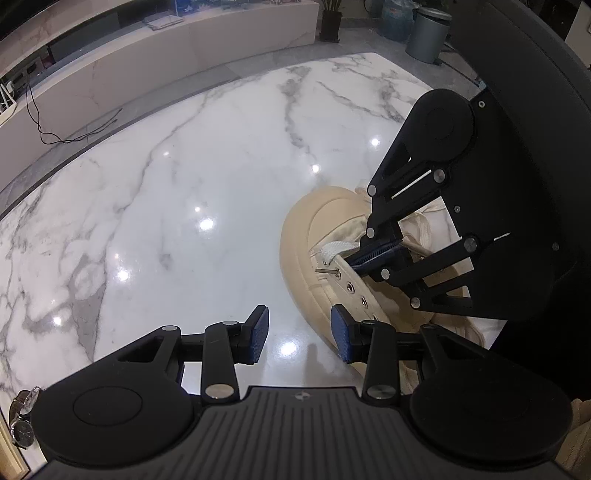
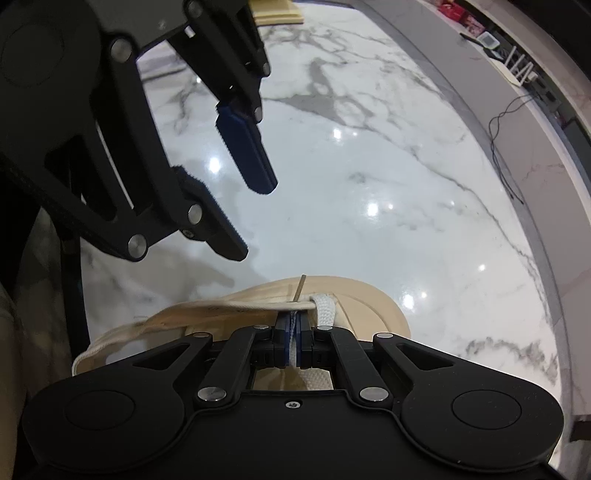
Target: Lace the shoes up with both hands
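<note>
A cream shoe (image 1: 306,236) lies on the white marble table (image 1: 184,184), toe toward the left. My right gripper (image 1: 373,254) is shut on the white lace (image 1: 334,249) over the eyelet row (image 1: 356,291); the lace's metal tip (image 1: 327,271) pokes through an eyelet. In the right wrist view my right gripper (image 2: 294,325) pinches the flat lace (image 2: 325,308) above the shoe (image 2: 369,299), the tip (image 2: 300,286) sticking up. My left gripper (image 1: 300,334) is open and empty, just left of the shoe's side. It shows in the right wrist view (image 2: 240,218), above the table.
A wristwatch (image 1: 22,417) lies at the table's near left edge. A black cable (image 1: 74,129) runs over the ledge behind the table. A grey bin (image 1: 426,35) and a potted plant (image 1: 330,22) stand on the floor beyond.
</note>
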The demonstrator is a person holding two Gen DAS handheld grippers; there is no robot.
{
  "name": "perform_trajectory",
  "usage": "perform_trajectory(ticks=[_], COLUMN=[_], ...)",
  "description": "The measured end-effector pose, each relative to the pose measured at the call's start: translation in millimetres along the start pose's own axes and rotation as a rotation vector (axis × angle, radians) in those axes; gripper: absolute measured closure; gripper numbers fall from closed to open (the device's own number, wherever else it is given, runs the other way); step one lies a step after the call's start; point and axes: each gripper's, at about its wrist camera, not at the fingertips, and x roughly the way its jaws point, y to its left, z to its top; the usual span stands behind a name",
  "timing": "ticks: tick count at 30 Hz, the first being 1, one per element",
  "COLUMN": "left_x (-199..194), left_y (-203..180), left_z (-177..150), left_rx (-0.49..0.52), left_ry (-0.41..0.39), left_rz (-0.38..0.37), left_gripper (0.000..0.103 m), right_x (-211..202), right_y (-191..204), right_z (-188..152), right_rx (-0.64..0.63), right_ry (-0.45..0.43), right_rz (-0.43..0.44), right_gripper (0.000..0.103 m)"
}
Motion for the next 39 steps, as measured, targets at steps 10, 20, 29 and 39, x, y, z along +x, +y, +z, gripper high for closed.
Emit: perform_trajectory(ticks=[10, 20, 29, 39], left_x=[5.2, -5.3, -14.4, 22.2], left_y=[-2.8, -18.1, -46.8, -52.9], left_z=[-4.0, -19.7, -35.2, -22.6], left_rx=[0.004, 0.153, 0.471, 0.694], left_ry=[0.013, -0.031, -0.168, -0.092], left_rz=[0.005, 0.026, 0.071, 0.087], left_gripper=[0.067, 0.067, 0.067, 0.080], right_x=[-10.4, -49.4, -72.4, -71.4], right_y=[3.6, 14.3, 22.5, 28.1], right_z=[-8.9, -25.0, -53.9, -70.5], right_rx=[0.062, 0.192, 0.453, 0.581], right_ry=[-0.036, -0.134, -0.214, -0.210], right_rz=[-0.029, -0.111, -0.144, -0.156], right_gripper=[0.100, 0.076, 0.075, 0.075])
